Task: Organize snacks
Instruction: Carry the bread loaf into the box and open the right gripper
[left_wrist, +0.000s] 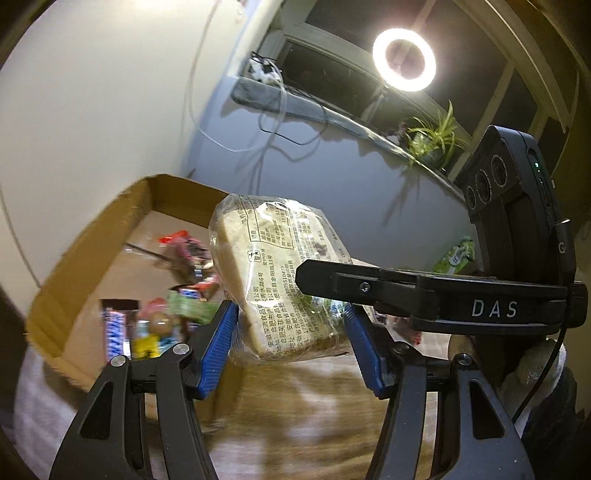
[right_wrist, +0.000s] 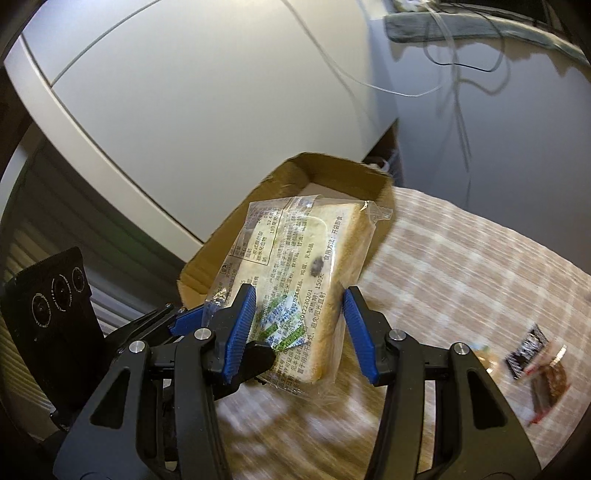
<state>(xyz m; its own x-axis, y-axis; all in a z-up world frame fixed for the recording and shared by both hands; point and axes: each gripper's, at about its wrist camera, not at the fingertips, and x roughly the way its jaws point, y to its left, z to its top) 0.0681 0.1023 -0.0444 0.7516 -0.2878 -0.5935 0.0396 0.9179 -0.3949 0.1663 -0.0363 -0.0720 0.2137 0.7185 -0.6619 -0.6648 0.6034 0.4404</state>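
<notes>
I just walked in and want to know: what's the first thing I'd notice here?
The wrapped bread packet, held up in the air between both hand-held grippers, left and right. Behind it sits an open cardboard box with colourful snacks inside. A glowing ring light shines at top right.

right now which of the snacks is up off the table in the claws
The clear-wrapped sliced bread pack, held in the air between both claws over the checked cloth. The Snickers bar and other wrapped snacks lie in the cardboard box; a few more lie on the cloth.

Home room, brown-and-white checked tablecloth (right_wrist: 461, 258) on a table, green spider plant in a pot (left_wrist: 434, 142) on the windowsill, lit ring lamp (left_wrist: 403, 60), white cupboard door (right_wrist: 192, 110)
</notes>
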